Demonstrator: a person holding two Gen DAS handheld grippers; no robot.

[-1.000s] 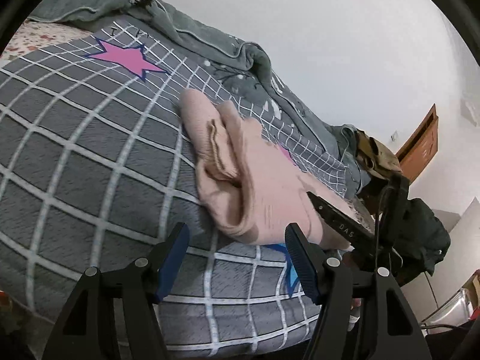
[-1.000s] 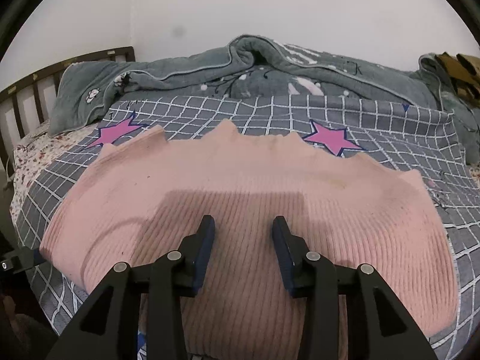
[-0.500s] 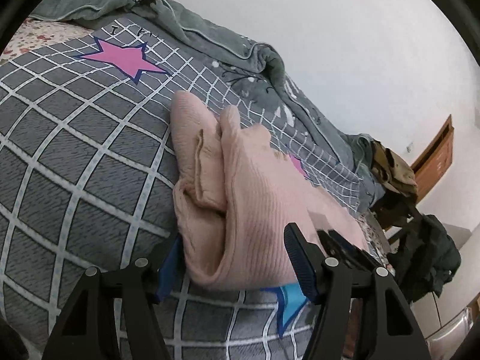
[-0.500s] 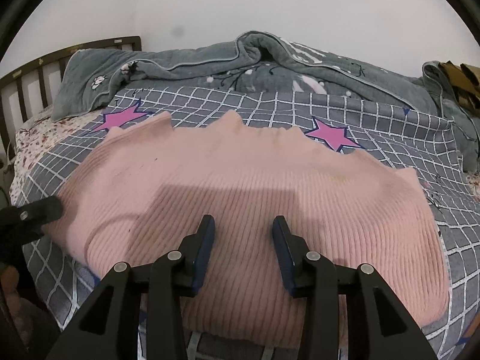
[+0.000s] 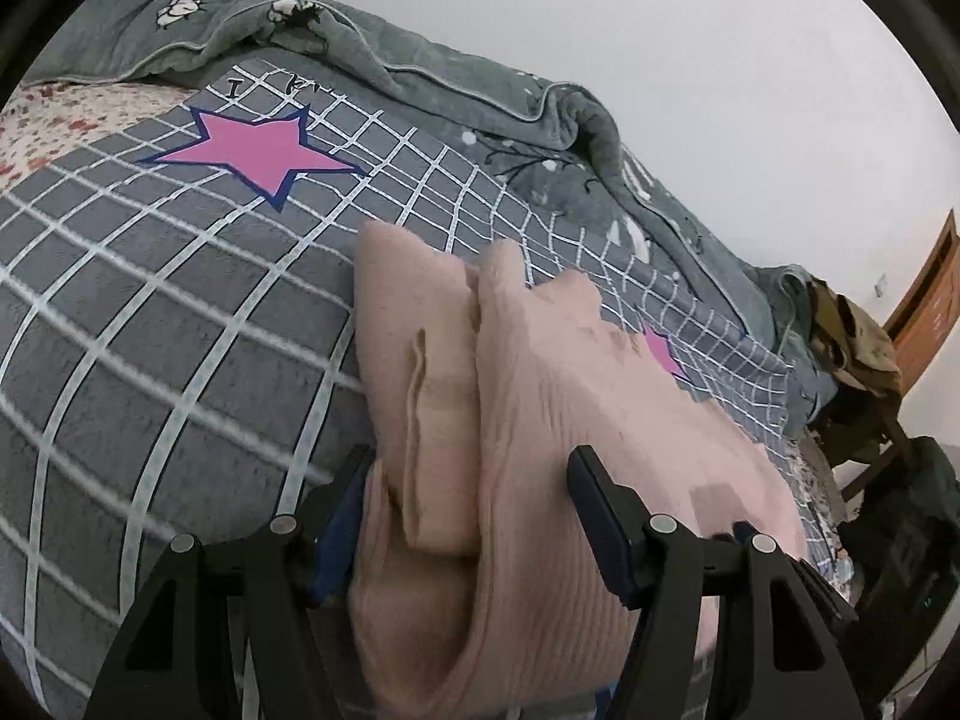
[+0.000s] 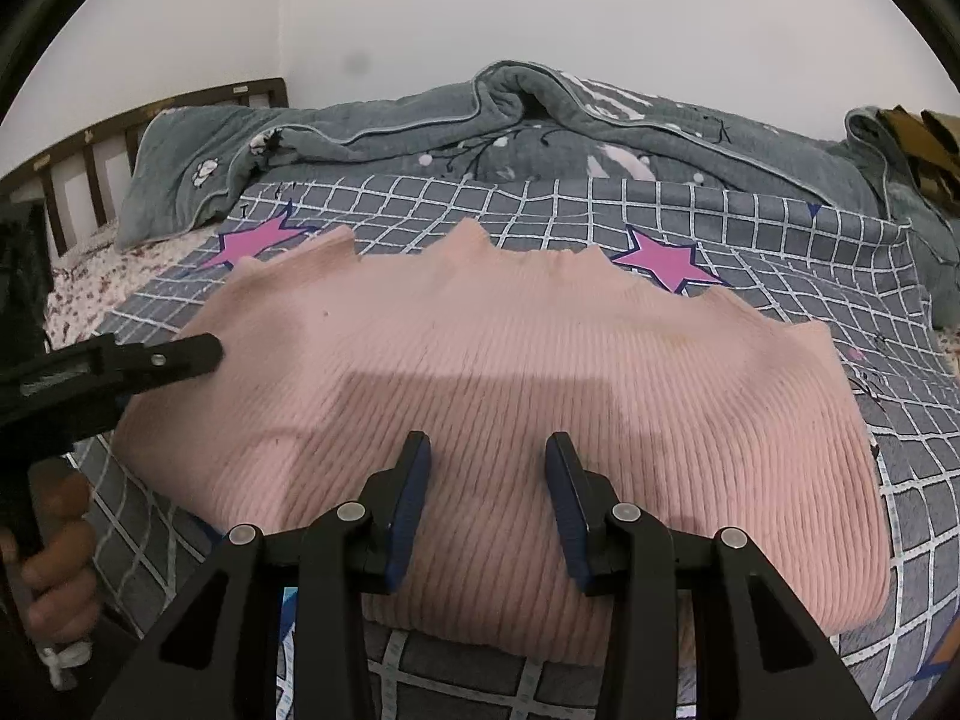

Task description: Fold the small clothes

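Note:
A pink ribbed knit garment (image 6: 510,372) lies folded across the grey checked bedspread (image 6: 780,252). In the left wrist view its left end (image 5: 528,450) shows stacked layers with a folded sleeve. My left gripper (image 5: 468,486) is open, its jaws on either side of that end. It also shows in the right wrist view (image 6: 150,360) at the garment's left edge. My right gripper (image 6: 487,468) is open and empty, just above the garment's near middle.
A rumpled grey-green quilt (image 6: 480,126) lies along the far side of the bed. A wooden headboard (image 6: 120,132) stands at the left. A chair with clothes (image 5: 858,354) and a door (image 5: 927,300) are past the right end of the bed.
My left gripper has moved forward until its open jaws straddle the garment's left end. My right gripper has drawn back slightly toward the near edge, still open.

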